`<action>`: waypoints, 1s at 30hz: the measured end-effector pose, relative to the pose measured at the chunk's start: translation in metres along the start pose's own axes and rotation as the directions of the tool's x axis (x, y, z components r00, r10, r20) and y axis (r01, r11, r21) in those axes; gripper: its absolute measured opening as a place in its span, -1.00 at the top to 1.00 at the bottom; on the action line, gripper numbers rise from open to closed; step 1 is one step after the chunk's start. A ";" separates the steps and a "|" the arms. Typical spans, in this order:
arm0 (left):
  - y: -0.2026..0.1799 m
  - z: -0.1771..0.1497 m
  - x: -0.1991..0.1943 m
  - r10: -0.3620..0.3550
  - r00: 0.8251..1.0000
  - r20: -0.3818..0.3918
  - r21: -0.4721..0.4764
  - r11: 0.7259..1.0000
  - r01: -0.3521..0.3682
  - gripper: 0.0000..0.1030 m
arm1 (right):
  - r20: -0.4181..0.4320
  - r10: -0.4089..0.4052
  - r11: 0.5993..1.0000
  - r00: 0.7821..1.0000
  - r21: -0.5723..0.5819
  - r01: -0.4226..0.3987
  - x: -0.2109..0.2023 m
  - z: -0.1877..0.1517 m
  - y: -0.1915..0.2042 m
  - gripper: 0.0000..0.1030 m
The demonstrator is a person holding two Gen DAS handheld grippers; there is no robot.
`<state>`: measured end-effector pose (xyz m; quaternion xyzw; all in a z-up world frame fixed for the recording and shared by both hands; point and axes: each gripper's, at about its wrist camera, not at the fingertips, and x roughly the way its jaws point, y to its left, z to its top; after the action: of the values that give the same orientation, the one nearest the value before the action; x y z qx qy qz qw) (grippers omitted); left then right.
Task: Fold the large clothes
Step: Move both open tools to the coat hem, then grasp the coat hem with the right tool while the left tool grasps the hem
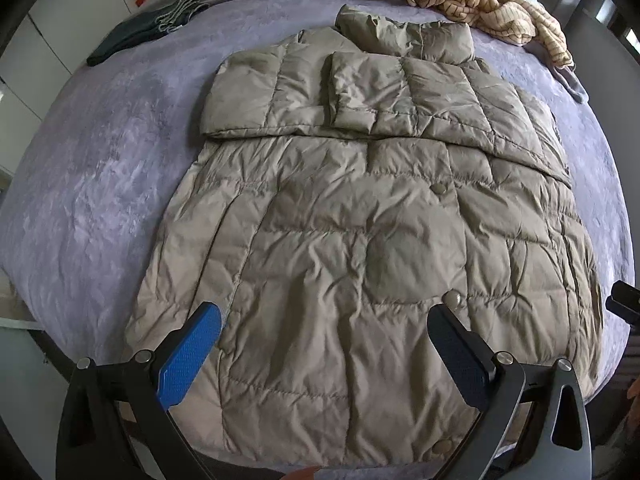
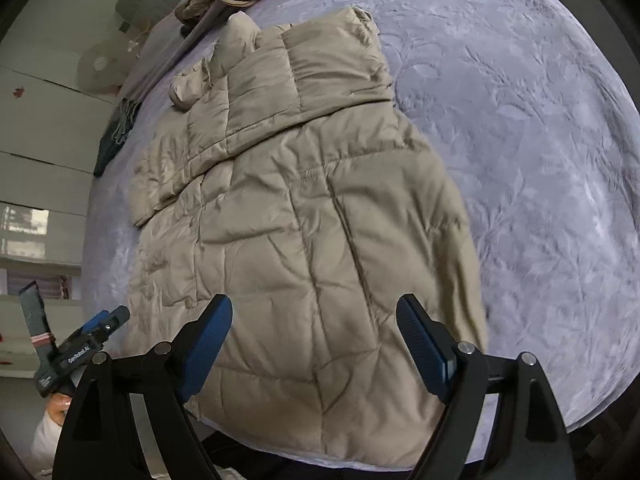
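A padded khaki coat [image 1: 360, 216] lies flat on a bed with a lilac cover [image 1: 92, 184], collar at the far end, both sleeves folded across the chest. The left claw [image 1: 324, 344] hangs released above the near hem, nothing between its blue pads [image 1: 192, 356]. The right claw [image 2: 314, 340], likewise released, hovers over the coat's near right part. A striped cream garment [image 1: 488, 4] lies bunched at the far right; a dark cloth [image 1: 148, 28] at the far left.
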<state>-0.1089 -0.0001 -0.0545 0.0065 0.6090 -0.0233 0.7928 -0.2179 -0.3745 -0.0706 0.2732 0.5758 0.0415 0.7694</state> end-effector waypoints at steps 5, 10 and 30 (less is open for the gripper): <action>0.014 -0.012 0.008 -0.017 1.000 -0.019 0.024 1.000 0.018 -1.00 | 0.009 0.000 0.998 1.000 0.068 0.000 0.005 -0.020 0.003 -0.68; 0.031 -0.031 0.013 -0.025 0.999 -0.026 0.044 0.999 0.026 -1.00 | 0.021 -0.010 0.990 1.000 0.143 0.007 0.012 -0.049 0.003 -0.68; 0.165 -0.107 0.023 -0.496 0.862 -0.103 -0.236 0.854 0.464 -1.00 | 0.043 0.066 0.877 0.997 0.474 -0.078 0.013 -0.143 -0.036 -0.68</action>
<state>-0.1987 0.1683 -0.1069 -0.2252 0.6519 -0.1580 0.7067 -0.3526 -0.3467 -0.1259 0.4754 0.5481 -0.0758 0.6840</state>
